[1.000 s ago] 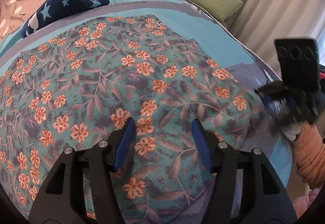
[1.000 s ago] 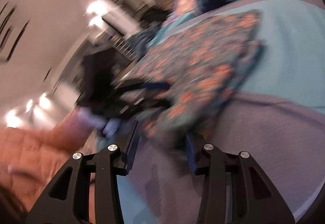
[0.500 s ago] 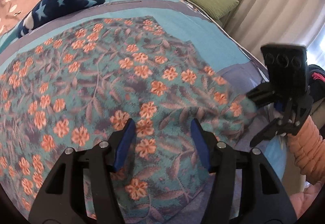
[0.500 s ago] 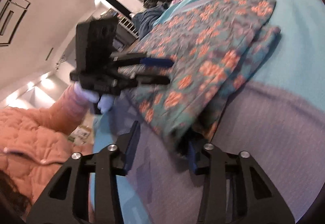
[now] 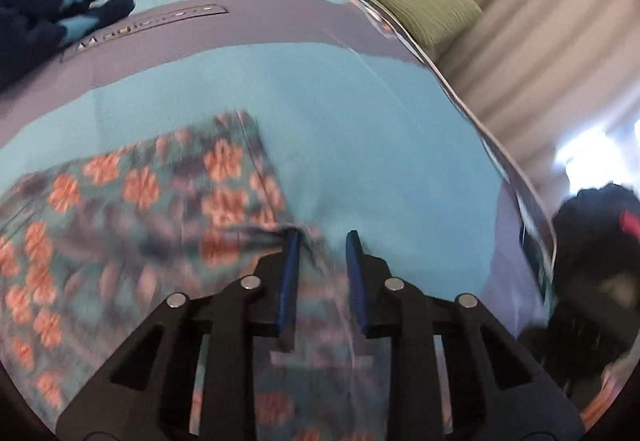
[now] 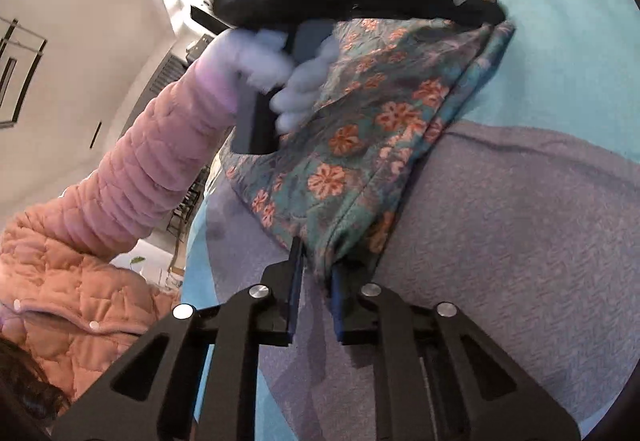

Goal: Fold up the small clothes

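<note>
Floral garment [image 6: 360,129] on the bed [image 6: 520,225], lying as doubled layers with its near corner bunched, so one fold appears made and further folds, judged from its loose edges, remain. Right gripper [image 6: 316,273], jaws just closed, pinching that near corner; left gripper [image 5: 320,265], jaws just narrowed, with blurred floral cloth between them at the garment's far corner, though whether the pads press on it cannot be told
</note>
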A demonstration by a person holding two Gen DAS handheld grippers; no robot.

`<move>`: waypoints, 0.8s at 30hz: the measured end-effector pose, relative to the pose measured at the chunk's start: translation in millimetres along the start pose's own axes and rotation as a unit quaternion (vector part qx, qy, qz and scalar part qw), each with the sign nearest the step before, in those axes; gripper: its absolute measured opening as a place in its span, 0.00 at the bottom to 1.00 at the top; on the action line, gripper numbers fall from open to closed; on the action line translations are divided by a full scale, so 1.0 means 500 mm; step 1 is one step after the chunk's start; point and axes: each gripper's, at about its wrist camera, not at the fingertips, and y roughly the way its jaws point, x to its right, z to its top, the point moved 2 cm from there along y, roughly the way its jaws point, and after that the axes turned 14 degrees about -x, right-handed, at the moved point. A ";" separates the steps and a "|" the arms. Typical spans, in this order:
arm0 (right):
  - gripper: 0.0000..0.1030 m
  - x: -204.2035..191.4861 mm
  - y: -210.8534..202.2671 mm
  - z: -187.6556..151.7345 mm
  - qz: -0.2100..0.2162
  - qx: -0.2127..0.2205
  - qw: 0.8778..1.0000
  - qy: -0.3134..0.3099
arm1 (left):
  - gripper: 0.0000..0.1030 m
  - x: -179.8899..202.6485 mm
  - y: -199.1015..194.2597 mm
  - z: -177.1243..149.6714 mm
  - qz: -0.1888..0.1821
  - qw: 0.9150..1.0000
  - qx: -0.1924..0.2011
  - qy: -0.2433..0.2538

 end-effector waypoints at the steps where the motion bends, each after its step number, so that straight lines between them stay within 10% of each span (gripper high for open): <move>1: 0.11 -0.005 0.003 -0.003 -0.013 0.002 1.000 0.000 | 0.23 0.003 0.000 0.008 0.001 1.000 -0.001 0.004; 8: 0.12 -0.033 0.008 -0.029 -0.053 0.019 0.998 0.013 | 0.19 0.024 -0.062 -0.017 0.054 0.997 0.048 0.020; 13: 0.14 -0.055 -0.012 -0.064 -0.092 0.056 0.993 0.043 | 0.55 0.021 -0.196 -0.083 0.050 0.991 0.118 0.028; 19: 0.20 -0.074 -0.094 -0.141 -0.164 0.132 0.972 0.104 | 0.64 -0.063 -0.344 -0.324 0.116 0.978 0.173 0.011; 24: 0.20 -0.135 -0.144 -0.127 -0.240 0.161 0.952 0.100 | 0.61 -0.232 -0.456 -0.625 0.130 0.950 0.247 -0.139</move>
